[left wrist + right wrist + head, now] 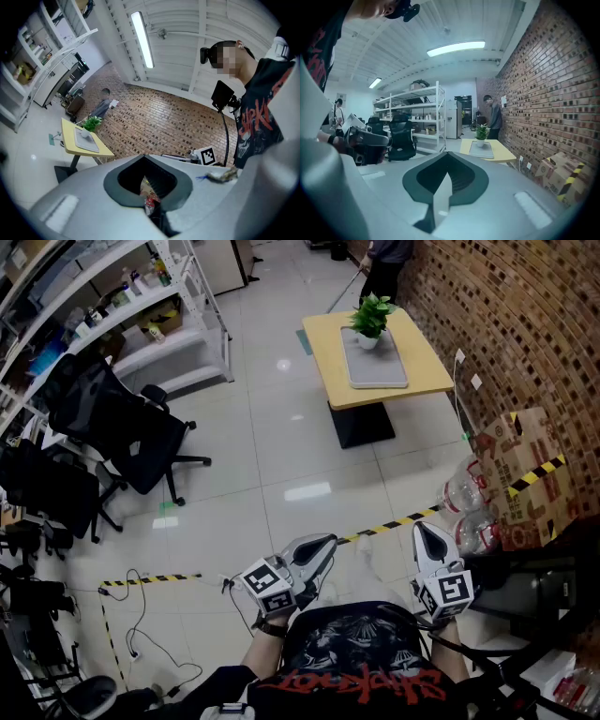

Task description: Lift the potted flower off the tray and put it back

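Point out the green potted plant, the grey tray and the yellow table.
green potted plant [372, 313], head view, its leaves
grey tray [380, 367], head view, bare front part
yellow table [422, 357], head view, bare right edge

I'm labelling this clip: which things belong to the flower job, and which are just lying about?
Job: potted flower, tray, yellow table, left gripper, right gripper, both shut.
Lying about: office chair, shelves, cardboard box, water bottles.
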The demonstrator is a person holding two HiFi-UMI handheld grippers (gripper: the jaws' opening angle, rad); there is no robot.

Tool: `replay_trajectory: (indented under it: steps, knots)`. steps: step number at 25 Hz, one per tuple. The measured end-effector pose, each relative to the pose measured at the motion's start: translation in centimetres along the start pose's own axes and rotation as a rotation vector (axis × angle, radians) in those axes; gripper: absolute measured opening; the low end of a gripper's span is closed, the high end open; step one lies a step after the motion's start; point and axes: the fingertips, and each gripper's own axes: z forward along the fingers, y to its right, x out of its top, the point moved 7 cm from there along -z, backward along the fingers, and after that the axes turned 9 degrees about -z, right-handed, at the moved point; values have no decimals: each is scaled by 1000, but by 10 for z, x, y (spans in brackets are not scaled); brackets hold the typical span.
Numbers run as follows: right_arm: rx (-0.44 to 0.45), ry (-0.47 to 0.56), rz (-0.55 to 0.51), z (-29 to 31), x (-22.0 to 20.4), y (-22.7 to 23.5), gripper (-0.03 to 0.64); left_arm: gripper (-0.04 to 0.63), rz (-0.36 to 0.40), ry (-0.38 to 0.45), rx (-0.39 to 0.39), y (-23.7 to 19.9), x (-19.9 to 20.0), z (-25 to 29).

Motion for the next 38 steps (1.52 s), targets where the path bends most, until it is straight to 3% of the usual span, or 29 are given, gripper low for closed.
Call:
replay_trajectory:
  steps: [11,16,18,22,28,32,35,38]
  knots:
    - [-9,80,41,101,2,178,6,2,-3,-3,-6,-67,60,190]
    - [9,71,109,162,-2,223,27,2,-48,-16,-33,-106,80,244]
    - [62,78,117,198,3,228,81,2,-94,-32,-17,-138,88,253]
    - [121,63,74,288,10,244,272,2,-170,-32,-15,-226,111,273]
    - [135,-58,53,435,-5,306,467,2,-143,29,-2,-357,199,324]
    - [57,-81,80,506,-17,331,465,2,-64,39,-9,-400,265,323]
    - [16,-116,72,556,-40,359,465,2,-36,63,42,-420,295,324]
    - [8,-166,44,612,-85,387,475,2,-43,64,128,-440,299,331]
